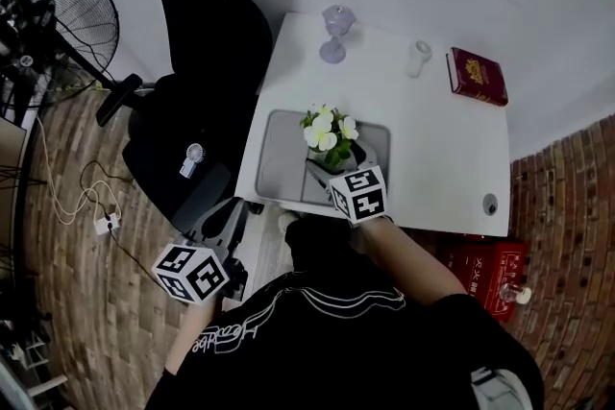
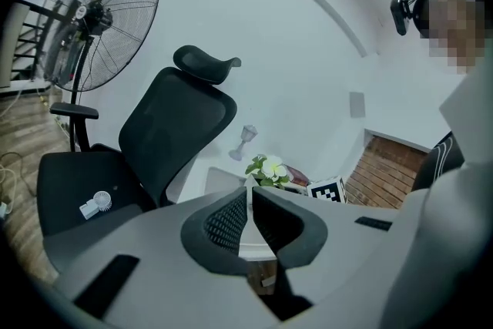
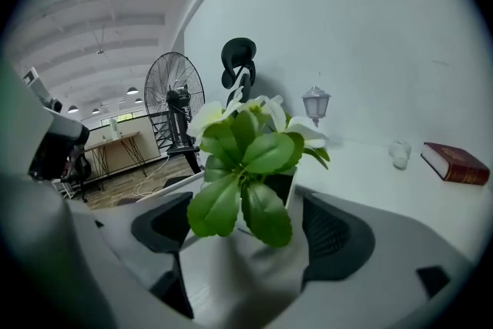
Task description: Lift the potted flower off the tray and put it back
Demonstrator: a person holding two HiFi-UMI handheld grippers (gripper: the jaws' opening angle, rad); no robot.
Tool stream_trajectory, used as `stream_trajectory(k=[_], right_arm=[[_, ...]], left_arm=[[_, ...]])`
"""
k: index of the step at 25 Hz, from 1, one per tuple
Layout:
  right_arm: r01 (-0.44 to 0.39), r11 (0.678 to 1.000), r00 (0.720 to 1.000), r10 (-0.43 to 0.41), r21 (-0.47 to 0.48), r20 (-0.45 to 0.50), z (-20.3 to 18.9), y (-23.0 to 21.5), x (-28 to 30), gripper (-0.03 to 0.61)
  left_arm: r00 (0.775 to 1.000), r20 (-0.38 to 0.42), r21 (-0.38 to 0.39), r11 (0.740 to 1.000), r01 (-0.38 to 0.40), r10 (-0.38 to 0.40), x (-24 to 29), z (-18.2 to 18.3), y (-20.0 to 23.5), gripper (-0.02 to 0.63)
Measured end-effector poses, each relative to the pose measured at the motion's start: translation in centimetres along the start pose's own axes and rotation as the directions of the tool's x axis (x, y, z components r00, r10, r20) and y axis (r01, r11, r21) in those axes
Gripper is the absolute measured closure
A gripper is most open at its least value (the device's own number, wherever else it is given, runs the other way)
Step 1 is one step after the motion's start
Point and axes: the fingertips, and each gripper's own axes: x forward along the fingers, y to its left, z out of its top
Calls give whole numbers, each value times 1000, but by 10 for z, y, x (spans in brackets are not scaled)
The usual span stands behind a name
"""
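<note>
The potted flower (image 1: 327, 134), white blooms and green leaves in a white pot, stands in the right part of the grey tray (image 1: 279, 158) on the white table. My right gripper (image 1: 338, 166) reaches in from the near side. In the right gripper view the pot (image 3: 296, 181) sits deep between the widely spread jaws of this gripper (image 3: 246, 200), one dark pad on each side of it; I see no pad pressing on it. My left gripper (image 1: 231, 211) hangs off the table's left edge, over the floor. In its own view the left gripper (image 2: 248, 190) has its tips together and holds nothing.
Far on the table stand a lilac lantern (image 1: 335, 32), a small clear cup (image 1: 418, 58) and a red book (image 1: 477, 75). A black office chair (image 1: 207, 43) with a small hand fan (image 1: 192, 158) on its seat is at the left, beside a standing fan (image 1: 58, 24).
</note>
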Motion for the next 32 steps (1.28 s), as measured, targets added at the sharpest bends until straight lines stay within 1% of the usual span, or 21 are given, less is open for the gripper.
stream_trajectory(k=[6, 9, 12, 16, 21, 23, 27, 32], right_arm=[[24, 999, 1000, -23, 23, -21, -4, -8, 15, 157], [28, 1000, 999, -28, 13, -18, -1, -8, 22, 173], [52, 998, 998, -52, 34, -23, -4, -11, 24, 193], [68, 996, 998, -67, 61, -21, -4, -10, 24, 209], [69, 994, 997, -67, 85, -33, -5, -11, 24, 215], [67, 993, 997, -64, 98, -40, -6, -11, 21, 215], [63, 994, 998, -61, 93, -17, -2, -14, 17, 218], [42, 997, 999, -42, 58, 9, 7, -8, 2, 219]], left_arm=[[1000, 10, -17, 1000, -15, 15, 0, 4, 14, 568], [1000, 0, -21, 1000, -16, 16, 4, 8, 24, 568], [1000, -15, -17, 1000, -10, 9, 10, 14, 31, 568], [999, -43, -10, 1000, -8, 8, 18, 25, 40, 568], [994, -106, 17, 1000, 16, -15, 31, 36, 44, 568], [993, -118, 27, 999, 27, -23, 34, 43, 43, 568], [993, -115, 40, 999, 33, -29, 39, 54, 41, 568], [991, -123, 27, 998, 57, -53, 30, 49, 33, 568]])
